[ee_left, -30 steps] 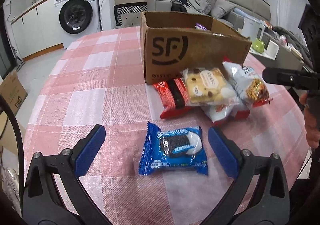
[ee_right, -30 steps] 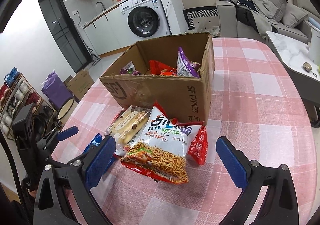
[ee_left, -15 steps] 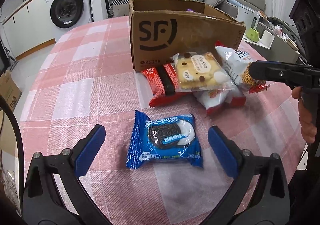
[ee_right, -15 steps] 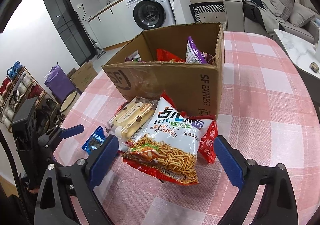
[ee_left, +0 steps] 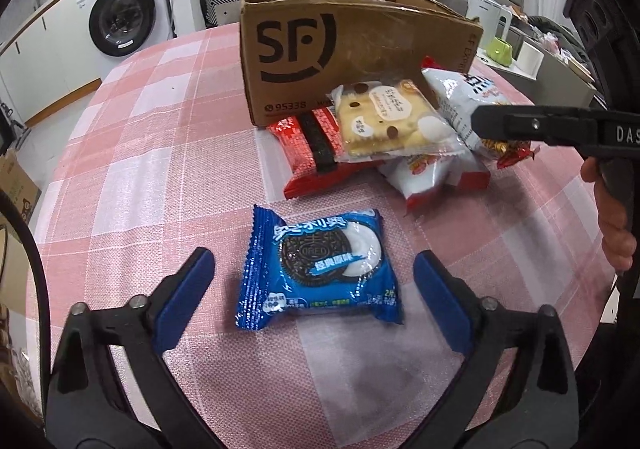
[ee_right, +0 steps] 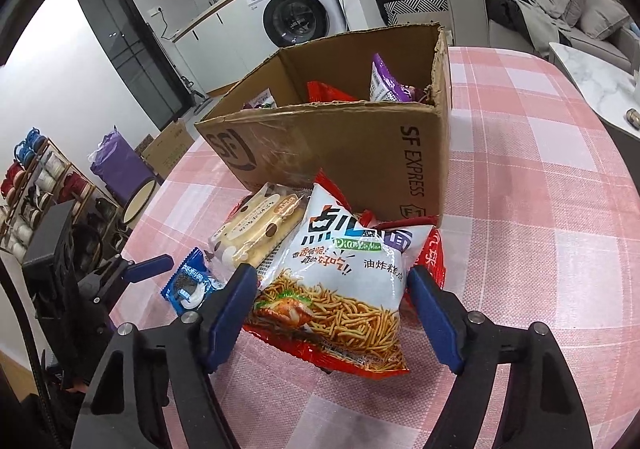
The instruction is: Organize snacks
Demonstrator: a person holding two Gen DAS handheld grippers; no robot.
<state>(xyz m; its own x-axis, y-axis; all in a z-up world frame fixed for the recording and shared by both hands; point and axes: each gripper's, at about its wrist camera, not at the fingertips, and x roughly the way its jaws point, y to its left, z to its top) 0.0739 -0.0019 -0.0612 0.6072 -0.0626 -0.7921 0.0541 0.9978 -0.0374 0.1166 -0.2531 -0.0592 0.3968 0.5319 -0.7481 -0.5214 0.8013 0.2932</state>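
Snacks lie in a loose heap on the pink checked surface (ee_left: 132, 177), pressed up against the near wall of an open cardboard box (ee_left: 344, 61) printed with a black logo. One blue cookie packet (ee_left: 320, 269) sits flat and apart from the heap, nearer the left tool (ee_left: 314, 281). That tool's jaws are closing, with the packet between the blue pads; a gap shows on each side, so the pads do not yet touch it.

In the heap, a white noodle-snack bag (ee_right: 344, 281) rests on top, tilted toward the right tool (ee_right: 332, 301). This tool's jaws are also closing, with the lower part of the bag between them; both pads sit right at the bag's edges, and whether they already press on it I cannot tell. Beside that bag lies a clear-wrapped pale biscuit pack (ee_right: 256, 225), and under both are a red packet with a black band (ee_left: 316, 153) and a red-and-white packet (ee_left: 432, 177). Seen from the left wrist camera, the right tool reaches in from the right edge as a black bar over the noodle bag, with part of a hand (ee_left: 612, 225) behind it.

Inside the box a purple packet (ee_right: 386, 81) stands against the far corner, next to a red wrapper (ee_right: 332, 93). Beyond the surface stand a white washing machine (ee_right: 298, 13) and a grey sofa (ee_right: 560, 1).
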